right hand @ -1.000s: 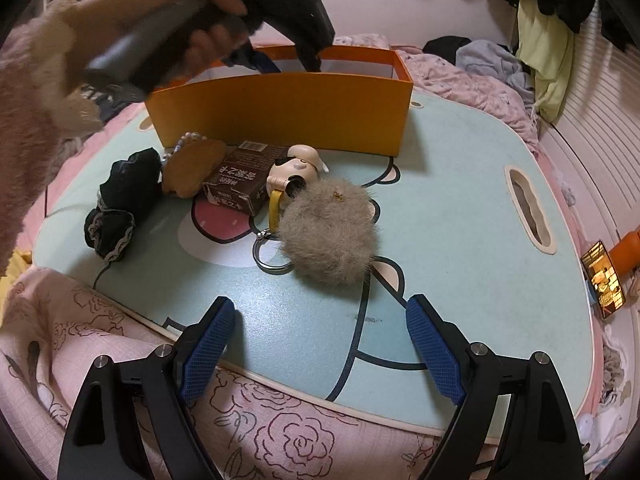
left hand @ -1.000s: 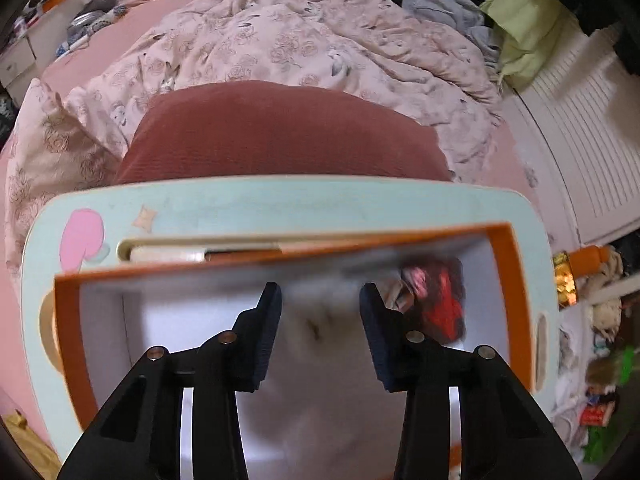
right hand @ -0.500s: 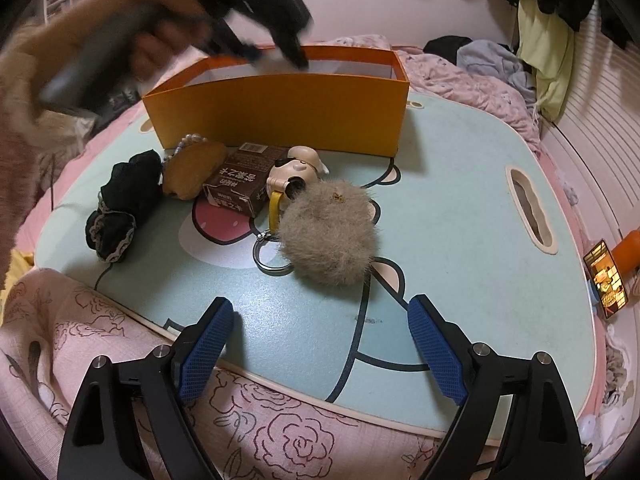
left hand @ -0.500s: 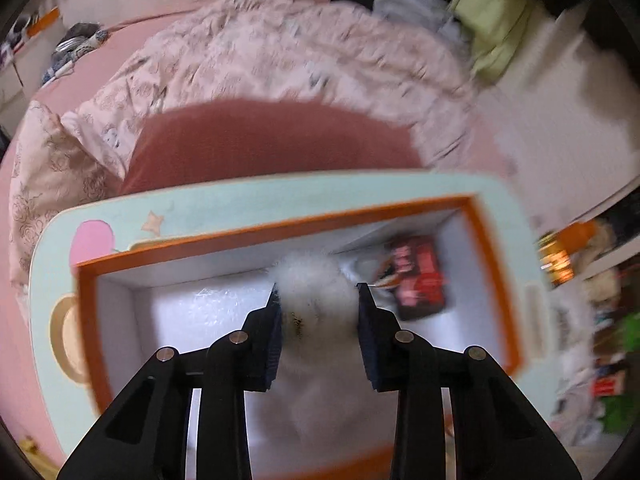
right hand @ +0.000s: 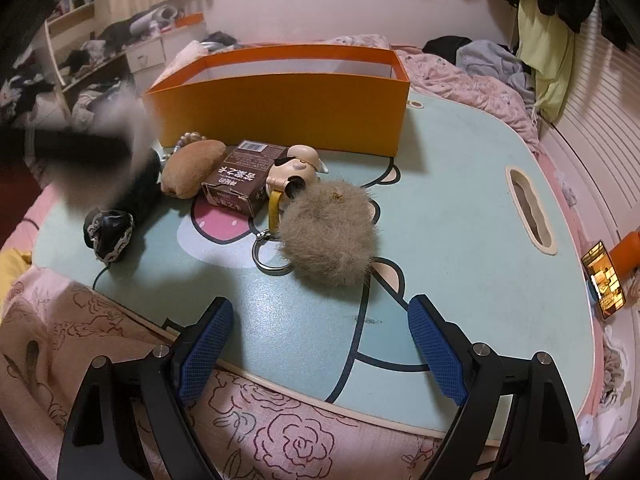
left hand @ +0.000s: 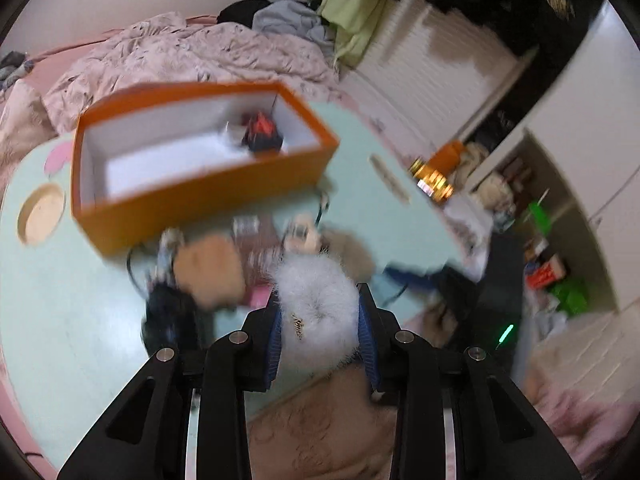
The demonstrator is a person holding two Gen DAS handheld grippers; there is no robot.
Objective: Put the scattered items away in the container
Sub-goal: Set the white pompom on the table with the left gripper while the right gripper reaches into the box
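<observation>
Gripping the white fluffy pompom [left hand: 316, 312] across its middle, the left claw [left hand: 320, 328] squashes soft, light fur, while the right claw [right hand: 320, 344] hangs spread, empty.

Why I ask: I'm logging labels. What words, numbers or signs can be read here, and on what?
Brown carton: large pale Chinese characters, upside down in this view; I cannot read them reliably.
Barcode on the carton: digits too small.
Gold script charm on the white pom-pom: blurred.
Phone screen: too small.
</observation>
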